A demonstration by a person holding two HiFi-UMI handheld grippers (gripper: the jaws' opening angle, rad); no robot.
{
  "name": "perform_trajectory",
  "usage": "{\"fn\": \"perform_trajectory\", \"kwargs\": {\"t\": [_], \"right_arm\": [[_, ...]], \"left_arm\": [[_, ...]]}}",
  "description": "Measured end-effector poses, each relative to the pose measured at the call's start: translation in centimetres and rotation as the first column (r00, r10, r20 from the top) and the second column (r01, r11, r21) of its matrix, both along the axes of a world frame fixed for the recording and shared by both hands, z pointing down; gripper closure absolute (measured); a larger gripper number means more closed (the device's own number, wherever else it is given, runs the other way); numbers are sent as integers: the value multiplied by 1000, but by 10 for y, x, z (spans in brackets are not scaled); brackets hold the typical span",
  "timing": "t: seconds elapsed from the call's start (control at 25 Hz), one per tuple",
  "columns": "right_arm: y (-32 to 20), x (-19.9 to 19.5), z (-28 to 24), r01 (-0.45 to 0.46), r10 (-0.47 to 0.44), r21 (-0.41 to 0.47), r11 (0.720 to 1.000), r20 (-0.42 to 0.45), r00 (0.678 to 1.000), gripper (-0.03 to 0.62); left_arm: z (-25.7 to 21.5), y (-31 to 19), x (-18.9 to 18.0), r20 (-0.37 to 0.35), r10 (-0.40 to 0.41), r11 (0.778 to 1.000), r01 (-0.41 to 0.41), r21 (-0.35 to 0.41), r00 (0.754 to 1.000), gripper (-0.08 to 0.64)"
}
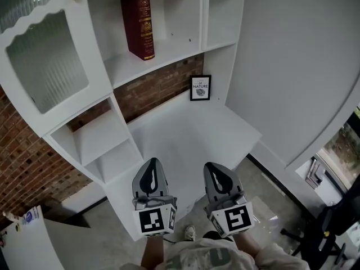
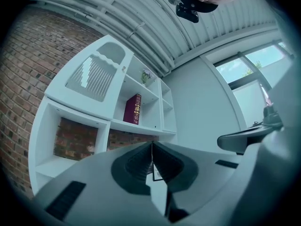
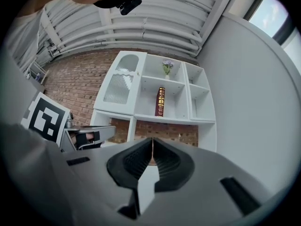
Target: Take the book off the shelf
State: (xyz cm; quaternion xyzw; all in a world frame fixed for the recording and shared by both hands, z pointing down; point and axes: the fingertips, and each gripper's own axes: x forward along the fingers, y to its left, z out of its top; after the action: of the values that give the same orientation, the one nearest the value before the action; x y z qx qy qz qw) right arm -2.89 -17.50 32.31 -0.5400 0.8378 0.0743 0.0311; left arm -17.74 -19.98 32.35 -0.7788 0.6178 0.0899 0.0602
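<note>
White shelving [image 1: 169, 61] against a brick wall is filling the view. Below the shelving, the left tongs [image 1: 151, 163] and right tongs [image 1: 217, 166] are hovering side by side over the table [image 1: 191, 134], both pressed together and pinching nothing. The red book [image 1: 138, 26] is standing upright, alone in the shelving's middle compartment, well apart from both. Arriving there with the tongs shut is risking a nudge that topples the book or shoves it deeper instead of gripping its spine.
</note>
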Motion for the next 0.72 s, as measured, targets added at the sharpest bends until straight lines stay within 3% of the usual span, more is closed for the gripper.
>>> {"fn": "perform_trajectory", "kwargs": {"t": [0.72], "right_arm": [[-99,-7,-9,116,-115,57,992,-28,993,574]], "left_arm": [[-10,-75,8,-17,-102,995,101,-25,995,546]]}}
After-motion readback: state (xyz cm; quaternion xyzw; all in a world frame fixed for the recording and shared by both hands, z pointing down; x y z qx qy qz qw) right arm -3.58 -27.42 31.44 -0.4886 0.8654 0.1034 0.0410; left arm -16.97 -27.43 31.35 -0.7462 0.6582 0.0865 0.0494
